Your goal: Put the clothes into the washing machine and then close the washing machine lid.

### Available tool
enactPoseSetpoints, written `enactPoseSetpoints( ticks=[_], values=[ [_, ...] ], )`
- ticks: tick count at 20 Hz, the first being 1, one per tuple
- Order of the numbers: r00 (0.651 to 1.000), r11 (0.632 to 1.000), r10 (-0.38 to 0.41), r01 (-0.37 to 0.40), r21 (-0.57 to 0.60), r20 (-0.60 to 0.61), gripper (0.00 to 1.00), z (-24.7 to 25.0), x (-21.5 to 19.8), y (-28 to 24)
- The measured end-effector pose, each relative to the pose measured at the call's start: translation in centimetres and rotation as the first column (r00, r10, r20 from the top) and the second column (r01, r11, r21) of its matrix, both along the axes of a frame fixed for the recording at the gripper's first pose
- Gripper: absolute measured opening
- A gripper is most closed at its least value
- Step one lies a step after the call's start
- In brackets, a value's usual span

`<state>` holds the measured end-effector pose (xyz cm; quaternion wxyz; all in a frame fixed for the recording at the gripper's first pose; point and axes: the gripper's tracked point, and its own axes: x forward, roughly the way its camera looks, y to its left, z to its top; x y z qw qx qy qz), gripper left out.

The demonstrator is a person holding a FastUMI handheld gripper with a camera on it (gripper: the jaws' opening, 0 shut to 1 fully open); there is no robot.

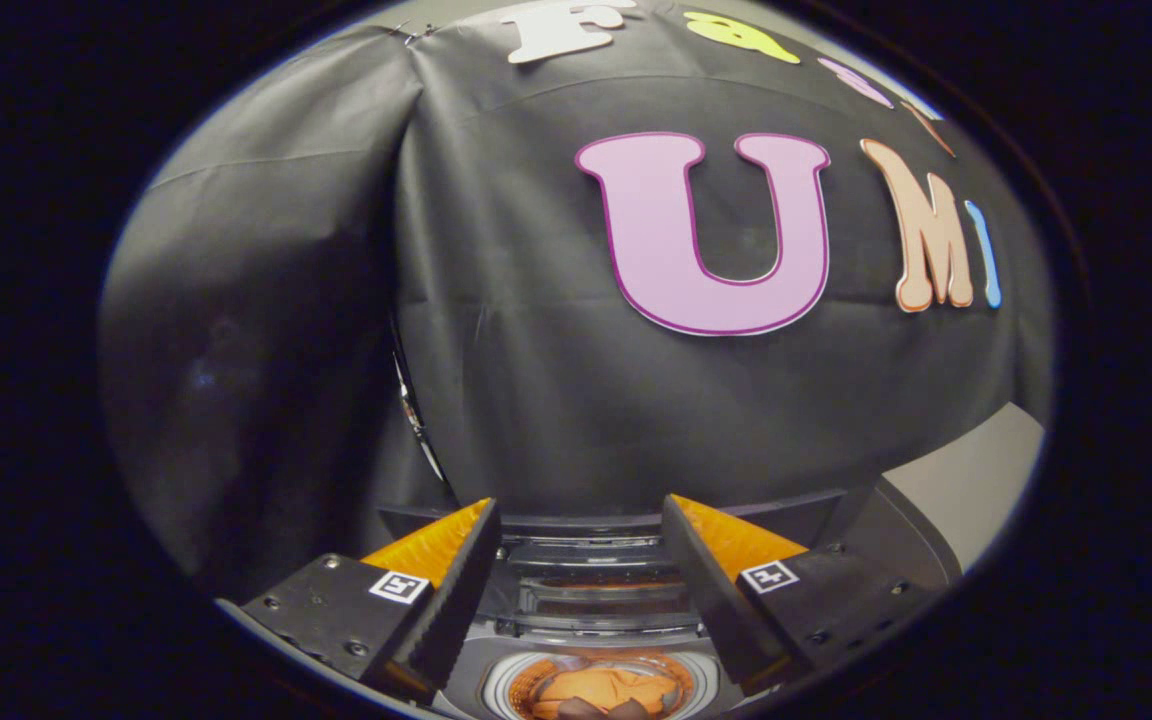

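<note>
From here I see my gripper spread wide, its two fingers standing well apart with a broad gap between them. Nothing sits between the ribbed black pads, and neither finger touches anything I can make out. The orange backs of the fingers catch the light, and each black finger base carries a small square marker.

Down through the gap, below and just ahead of the fingers, lies the washing machine. Its round drum opening shows a pale ring, and inside it sits a bundle of orange clothes, crumpled and filling most of the drum that I can see. A dark shape lies over the near edge of that bundle; I cannot tell what it is.

The washing machine lid stands raised behind the drum, its clear panel facing me between the fingers, so the machine is still open. To the right of the right finger a grey slab of the machine's body rises at an angle. Beyond everything hangs the black cloth wall of the booth.
</note>
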<state>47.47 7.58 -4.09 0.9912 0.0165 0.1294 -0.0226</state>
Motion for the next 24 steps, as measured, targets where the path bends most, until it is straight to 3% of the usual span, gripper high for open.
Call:
enactPoseSetpoints(
  ticks=[13, 24],
  values=[
    [0.998, 0.997, -0.062, 0.060, -0.050, -0.026, 0.98, -1.7, 5.5, -1.2],
    [0.992, 0.996, -0.073, 0.067, -0.052, -0.107, 0.98, -4.2, 7.4, -1.5]
  ],
)
